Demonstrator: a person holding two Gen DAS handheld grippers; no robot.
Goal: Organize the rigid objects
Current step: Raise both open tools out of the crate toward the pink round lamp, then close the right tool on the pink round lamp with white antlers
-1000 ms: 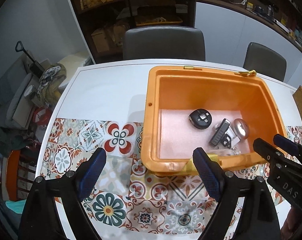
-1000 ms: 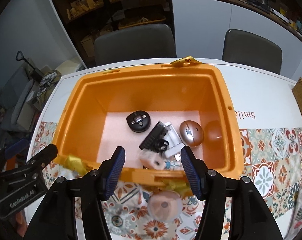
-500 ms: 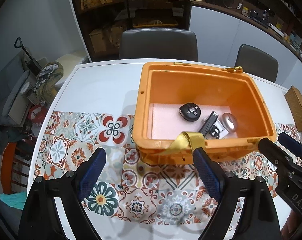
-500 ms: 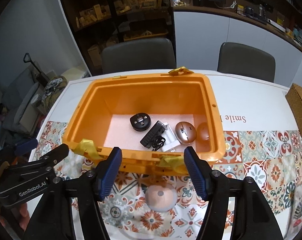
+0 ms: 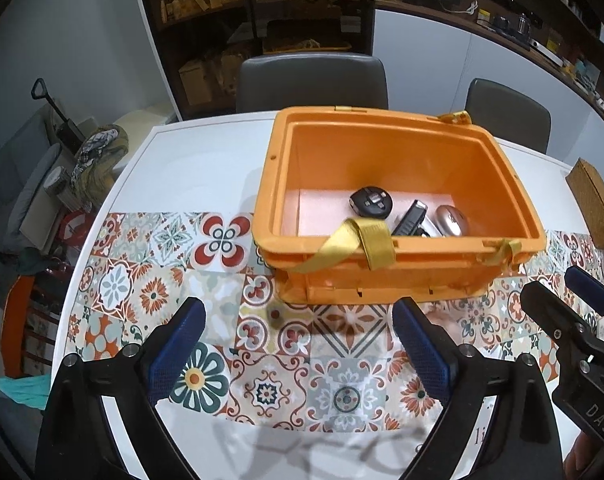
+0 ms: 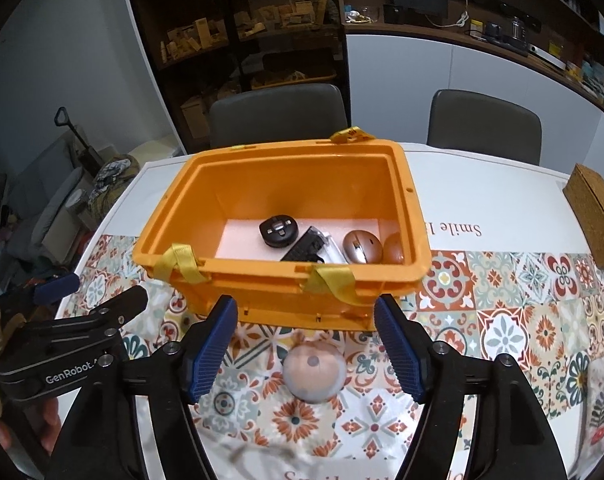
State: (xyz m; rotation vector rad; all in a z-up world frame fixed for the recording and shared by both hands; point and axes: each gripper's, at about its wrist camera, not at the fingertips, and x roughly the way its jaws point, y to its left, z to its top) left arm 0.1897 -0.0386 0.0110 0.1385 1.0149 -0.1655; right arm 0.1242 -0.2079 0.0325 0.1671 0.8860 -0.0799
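Right wrist view: several gadgets lie in the orange bin [image 6: 405, 216]; a round pink disc [image 6: 313, 372] remains outside, between the empty, opening right gripper [image 6: 305, 350].

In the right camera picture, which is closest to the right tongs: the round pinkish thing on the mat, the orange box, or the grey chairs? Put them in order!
1. Round pinkish thing: on the mat, between the opening right tongs, not gripped.
2. Orange box: just behind it.
3. Grey chairs: beyond the table's far edge.
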